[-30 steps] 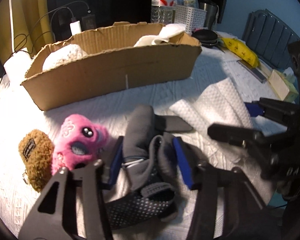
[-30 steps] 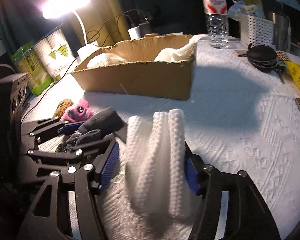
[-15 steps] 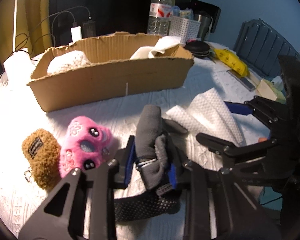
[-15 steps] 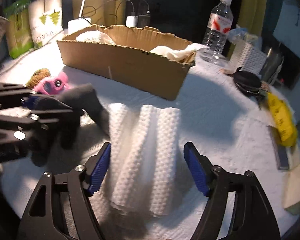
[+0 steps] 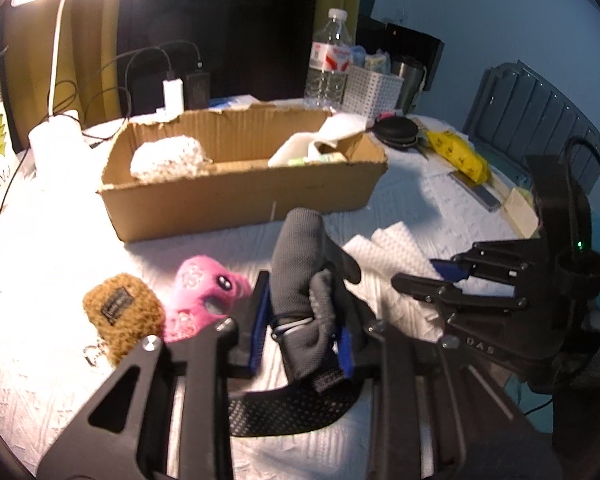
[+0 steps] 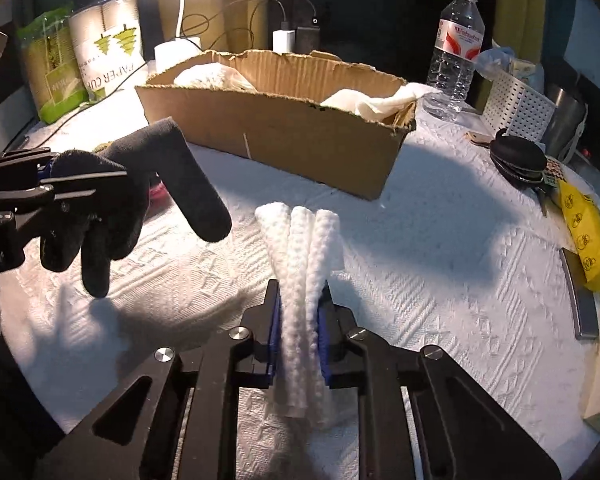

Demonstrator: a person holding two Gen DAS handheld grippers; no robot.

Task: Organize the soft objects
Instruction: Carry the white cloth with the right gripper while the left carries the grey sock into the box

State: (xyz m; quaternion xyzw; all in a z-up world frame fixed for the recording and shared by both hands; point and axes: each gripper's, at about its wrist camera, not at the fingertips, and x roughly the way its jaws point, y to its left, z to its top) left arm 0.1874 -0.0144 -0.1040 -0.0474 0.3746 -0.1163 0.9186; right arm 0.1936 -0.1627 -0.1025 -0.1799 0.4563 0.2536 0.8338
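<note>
My left gripper (image 5: 302, 334) is shut on a dark grey glove (image 5: 298, 272) and holds it above the table; the glove also shows at the left of the right wrist view (image 6: 140, 184). My right gripper (image 6: 299, 330) is shut on a folded white waffle cloth (image 6: 304, 248). A cardboard box (image 5: 240, 196) stands behind, with a white knit item (image 5: 166, 156) and white cloth (image 5: 332, 132) inside. A pink plush toy (image 5: 204, 292) and a brown fuzzy pouch (image 5: 122, 314) lie on the table left of my left gripper.
A water bottle (image 6: 456, 52), white basket (image 6: 516, 108), black case (image 6: 518, 158) and yellow packet (image 6: 584, 232) stand at the right. A lamp base (image 5: 58, 140), chargers and paper cup packs (image 6: 108, 52) are at the back left.
My left gripper has closed on the grey glove and lifted it. My right gripper opened, then closed on the white cloth. Both have risen above the table.
</note>
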